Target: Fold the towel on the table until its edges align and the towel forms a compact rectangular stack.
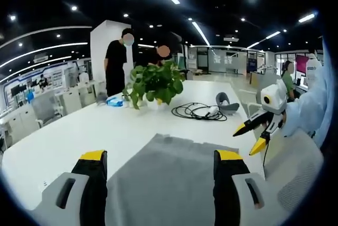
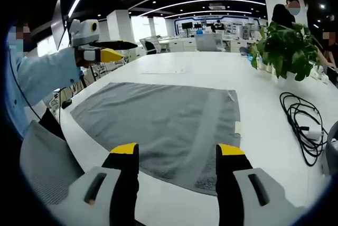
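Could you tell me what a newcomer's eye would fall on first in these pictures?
Probably the grey towel spread flat and unfolded on the white table, just beyond the open right gripper. Next, the leafy green plant further along the table, with a coiled black cable beside it.

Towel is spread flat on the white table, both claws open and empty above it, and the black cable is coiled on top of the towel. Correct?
One thing is off: the black cable is not on the towel. The right gripper view shows it coiled on the bare white table, apart from the towel's edge, near the potted plant. The rest holds: towel flat, left claw and right claw open and empty.
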A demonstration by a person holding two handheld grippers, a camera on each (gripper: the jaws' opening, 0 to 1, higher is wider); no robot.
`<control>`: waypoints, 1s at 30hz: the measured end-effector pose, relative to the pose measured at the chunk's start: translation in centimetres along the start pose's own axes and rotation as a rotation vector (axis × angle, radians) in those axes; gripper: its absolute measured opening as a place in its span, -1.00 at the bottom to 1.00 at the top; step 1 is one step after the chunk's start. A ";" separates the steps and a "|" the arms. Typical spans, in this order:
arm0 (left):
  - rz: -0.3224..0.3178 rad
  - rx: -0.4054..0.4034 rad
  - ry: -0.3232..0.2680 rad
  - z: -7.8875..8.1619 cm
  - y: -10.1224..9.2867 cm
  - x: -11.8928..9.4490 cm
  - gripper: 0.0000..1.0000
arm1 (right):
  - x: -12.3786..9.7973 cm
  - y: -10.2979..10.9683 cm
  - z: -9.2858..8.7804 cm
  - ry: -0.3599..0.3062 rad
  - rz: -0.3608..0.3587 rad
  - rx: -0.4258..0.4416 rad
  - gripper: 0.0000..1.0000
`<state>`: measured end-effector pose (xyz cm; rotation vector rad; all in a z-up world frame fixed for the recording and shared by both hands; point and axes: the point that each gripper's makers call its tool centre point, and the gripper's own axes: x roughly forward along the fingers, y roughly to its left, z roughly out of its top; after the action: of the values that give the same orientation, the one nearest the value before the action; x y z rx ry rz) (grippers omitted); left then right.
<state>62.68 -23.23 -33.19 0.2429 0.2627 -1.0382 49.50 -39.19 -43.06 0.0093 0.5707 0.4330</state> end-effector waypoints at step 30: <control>-0.087 0.028 0.053 -0.6 0.9 9.5 0.65 | 0.4 -1.1 -1.8 0.020 -0.043 0.063 0.14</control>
<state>67.92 -30.31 -36.82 0.2862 0.3088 -1.1228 49.30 -40.23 -44.96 0.0533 0.6033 0.3739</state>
